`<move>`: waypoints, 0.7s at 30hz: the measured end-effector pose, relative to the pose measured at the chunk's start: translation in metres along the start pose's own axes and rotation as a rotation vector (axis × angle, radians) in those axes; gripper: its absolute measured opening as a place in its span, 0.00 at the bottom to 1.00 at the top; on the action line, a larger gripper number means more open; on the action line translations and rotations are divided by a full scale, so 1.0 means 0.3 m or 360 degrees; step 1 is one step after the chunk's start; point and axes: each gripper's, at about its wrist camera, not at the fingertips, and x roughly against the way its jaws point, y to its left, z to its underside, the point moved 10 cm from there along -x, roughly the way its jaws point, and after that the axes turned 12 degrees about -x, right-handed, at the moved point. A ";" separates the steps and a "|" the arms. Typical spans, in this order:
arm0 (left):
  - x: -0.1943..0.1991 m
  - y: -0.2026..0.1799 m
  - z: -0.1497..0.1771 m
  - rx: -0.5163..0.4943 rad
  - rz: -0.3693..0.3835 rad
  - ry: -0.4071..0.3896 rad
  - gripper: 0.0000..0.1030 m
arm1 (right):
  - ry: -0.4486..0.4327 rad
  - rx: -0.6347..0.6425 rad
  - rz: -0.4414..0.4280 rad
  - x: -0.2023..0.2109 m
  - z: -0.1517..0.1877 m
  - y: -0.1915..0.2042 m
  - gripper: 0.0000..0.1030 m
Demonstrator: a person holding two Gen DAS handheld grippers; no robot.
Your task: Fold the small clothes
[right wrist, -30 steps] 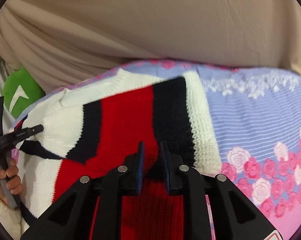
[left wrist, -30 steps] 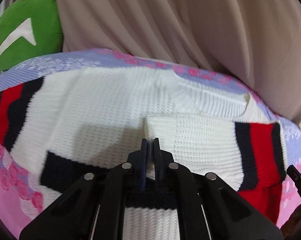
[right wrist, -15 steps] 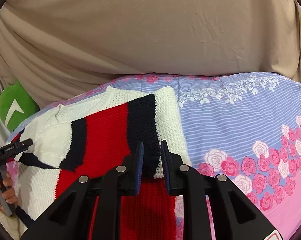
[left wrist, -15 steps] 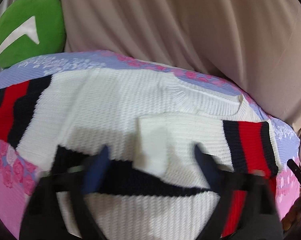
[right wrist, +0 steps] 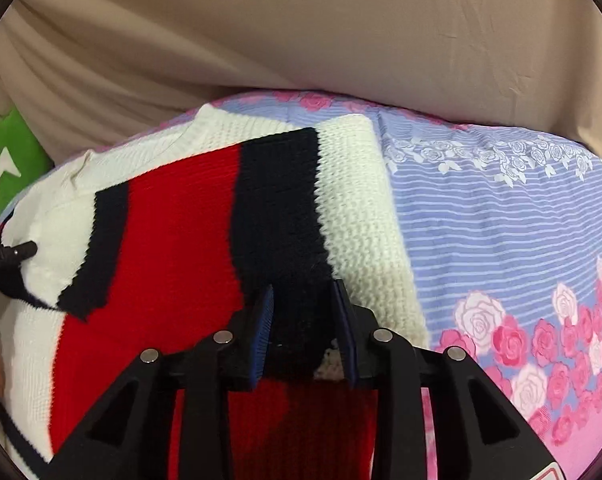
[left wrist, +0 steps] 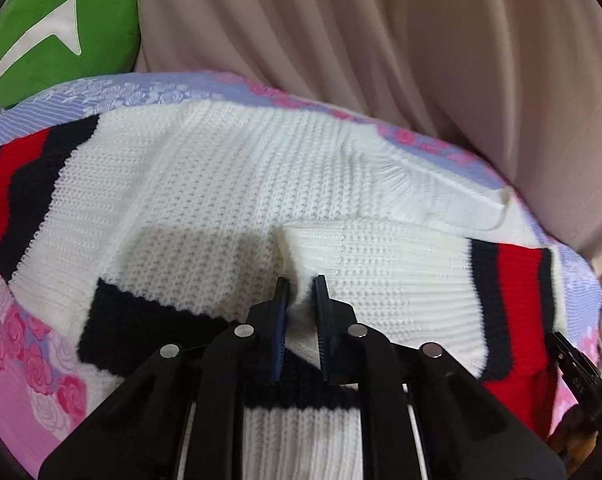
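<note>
The left tool point(left wrist: 301, 288) is closing around the white folded sleeve point(left wrist: 381, 264). The right tool point(right wrist: 303, 294) is opening over the sweater's point(right wrist: 173, 240) dark stripe.

**Little to read here**

No word or number can be made out with certainty. The green cushion point(left wrist: 61, 36) bears a white arrowhead sign (a chevron, no lettering). Small pale characters sit on the right gripper point(left wrist: 579, 376) at the left view's edge, too small to read.
</note>
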 end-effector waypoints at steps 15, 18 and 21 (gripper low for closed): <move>0.480 1.241 0.184 0.0918 -0.0702 -0.0230 0.70 | 0.0153 0.0152 -0.0298 0.081 0.256 0.175 0.33; 0.436 1.374 0.230 0.1045 -0.0698 -0.0157 0.69 | 0.0176 0.0106 -0.0332 0.075 0.259 0.160 0.35; 0.387 1.411 0.213 0.1061 -0.0672 -0.0142 0.46 | 0.0174 0.0102 -0.0339 0.071 0.260 0.154 0.36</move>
